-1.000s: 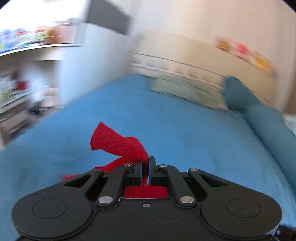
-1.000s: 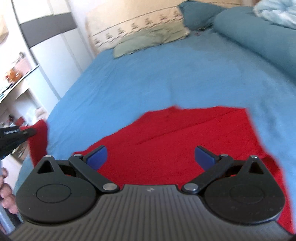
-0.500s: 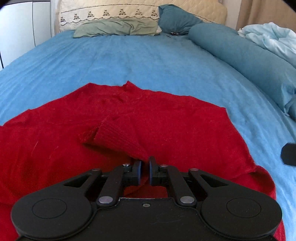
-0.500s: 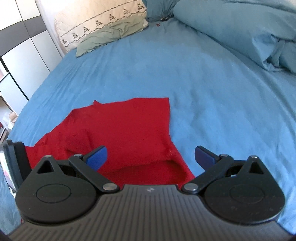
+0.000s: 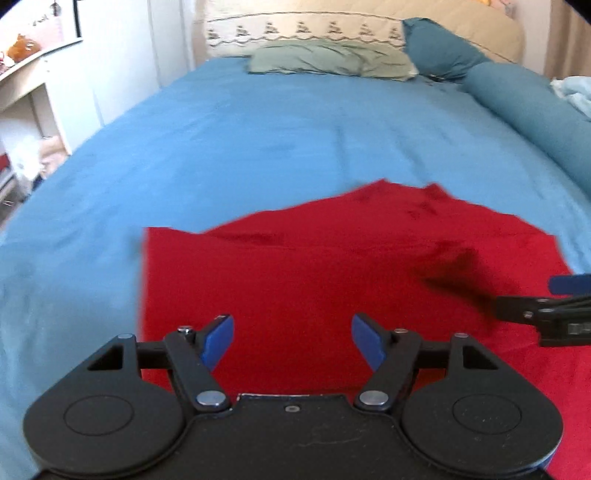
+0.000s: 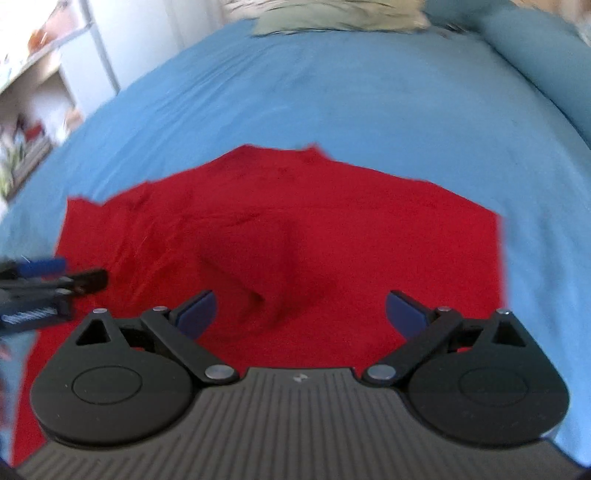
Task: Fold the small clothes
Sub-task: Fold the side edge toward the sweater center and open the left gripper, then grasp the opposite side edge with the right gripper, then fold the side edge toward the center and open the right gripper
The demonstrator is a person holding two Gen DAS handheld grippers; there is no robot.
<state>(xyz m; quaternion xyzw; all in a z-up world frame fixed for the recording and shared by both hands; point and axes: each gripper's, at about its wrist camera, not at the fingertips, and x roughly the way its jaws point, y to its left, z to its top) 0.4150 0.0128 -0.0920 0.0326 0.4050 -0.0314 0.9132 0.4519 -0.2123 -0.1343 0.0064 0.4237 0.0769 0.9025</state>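
A small red knit garment (image 5: 332, 266) lies spread on the blue bed sheet (image 5: 221, 140), with a sleeve folded across its middle (image 6: 266, 258). My left gripper (image 5: 291, 338) is open and empty, just above the garment's near left part. My right gripper (image 6: 301, 310) is open and empty above the garment's near edge. The right gripper also shows at the right edge of the left wrist view (image 5: 554, 306). The left gripper shows at the left edge of the right wrist view (image 6: 44, 284).
A green pillow (image 5: 328, 61) and a cream embroidered pillow (image 5: 303, 29) lie at the headboard. A rolled teal duvet (image 5: 532, 110) runs along the bed's right side. White shelves and a wardrobe (image 5: 44, 92) stand left of the bed.
My left gripper let go of the red sleeve and opened; the sleeve now lies folded across the garment. Both grippers have shifted above the garment's near edge.
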